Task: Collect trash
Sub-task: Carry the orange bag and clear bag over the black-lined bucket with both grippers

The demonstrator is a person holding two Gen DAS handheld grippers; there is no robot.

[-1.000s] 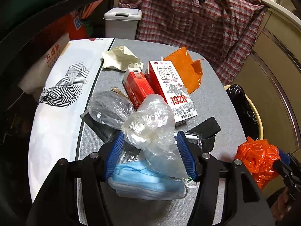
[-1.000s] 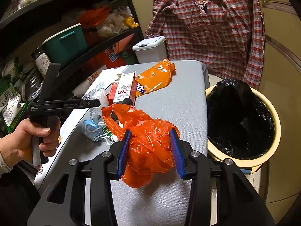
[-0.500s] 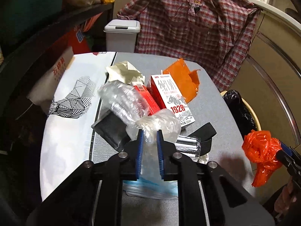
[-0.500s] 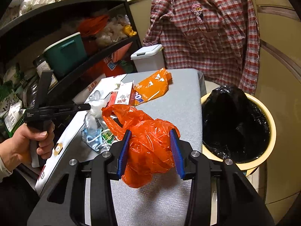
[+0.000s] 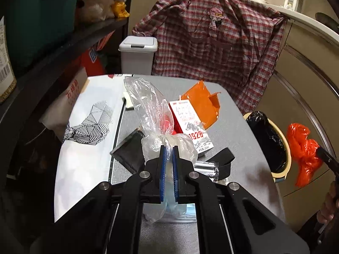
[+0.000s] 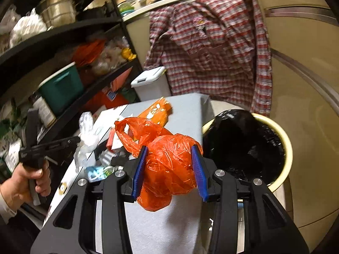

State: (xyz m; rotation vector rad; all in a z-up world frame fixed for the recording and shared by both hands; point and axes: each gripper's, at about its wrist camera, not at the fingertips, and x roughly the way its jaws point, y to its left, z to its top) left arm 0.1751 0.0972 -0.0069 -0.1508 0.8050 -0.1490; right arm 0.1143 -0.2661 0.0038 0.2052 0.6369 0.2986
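Orange bag (image 6: 169, 165) — in right hand-held gripper (image 6: 169, 169)

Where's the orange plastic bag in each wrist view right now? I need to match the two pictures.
Left wrist view: the orange plastic bag hangs at the far right edge, off the table, just past the lined bin.
Right wrist view: the bag fills the lower centre, clamped between the right gripper pads, left of the bin.
Shared landmark: the plaid shirt hanging behind the table, top centre in both.
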